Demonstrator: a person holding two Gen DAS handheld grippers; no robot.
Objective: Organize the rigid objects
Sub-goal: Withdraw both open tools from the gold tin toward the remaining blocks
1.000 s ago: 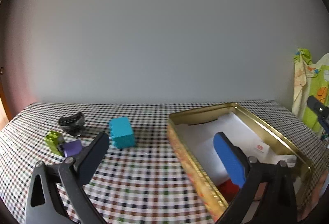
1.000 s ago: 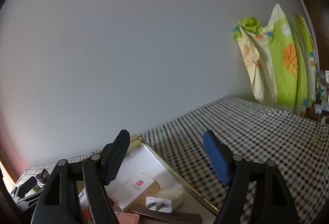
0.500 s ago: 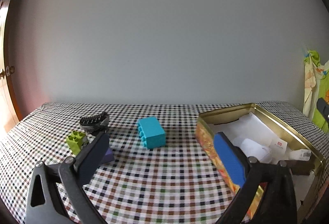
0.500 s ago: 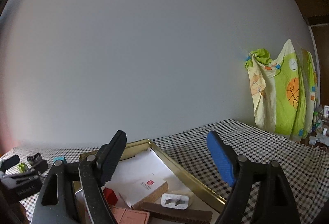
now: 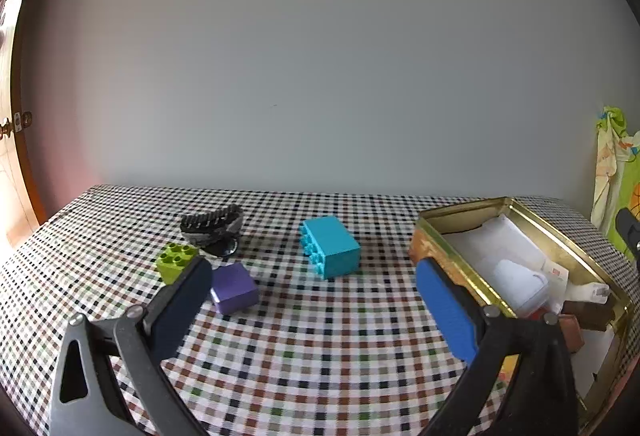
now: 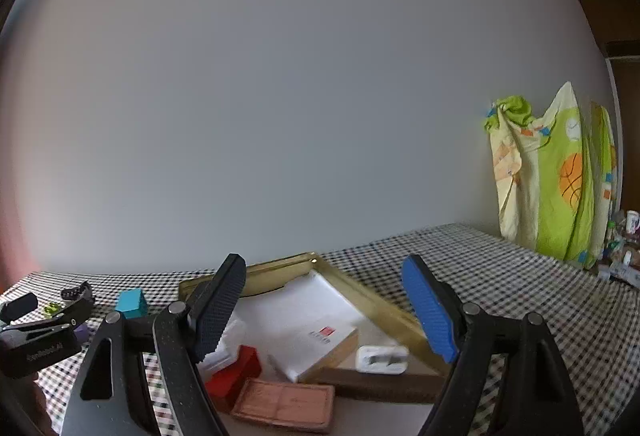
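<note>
Above the checkered surface, the left hand-held gripper hangs with its two fingers spread wide apart and nothing between them, one pad dark and the other blue. Just past its dark pad lies a purple block, and beside that, a little farther back, a lime green brick with its studs up. Behind the pair sits a dark, toothed hair clip, close to the wall. Near the middle of the cloth, apart from those three, a teal brick rests on its side with its studs facing left. Off to the right stands an open gold tin, its near corner just beyond the blue pad. The right hand-held gripper hovers over that tin, fingers likewise parted and holding nothing. Inside the tin, from this side, I can see a white box with a small red mark, a red block near the dark pad, a flat pinkish-brown piece in front of it, a white plug adapter resting on a long dark brown bar. A rounded white item in the tin shows only in the left view and I cannot tell what it is. Far right, a green and yellow printed cloth hangs against the wall.
</note>
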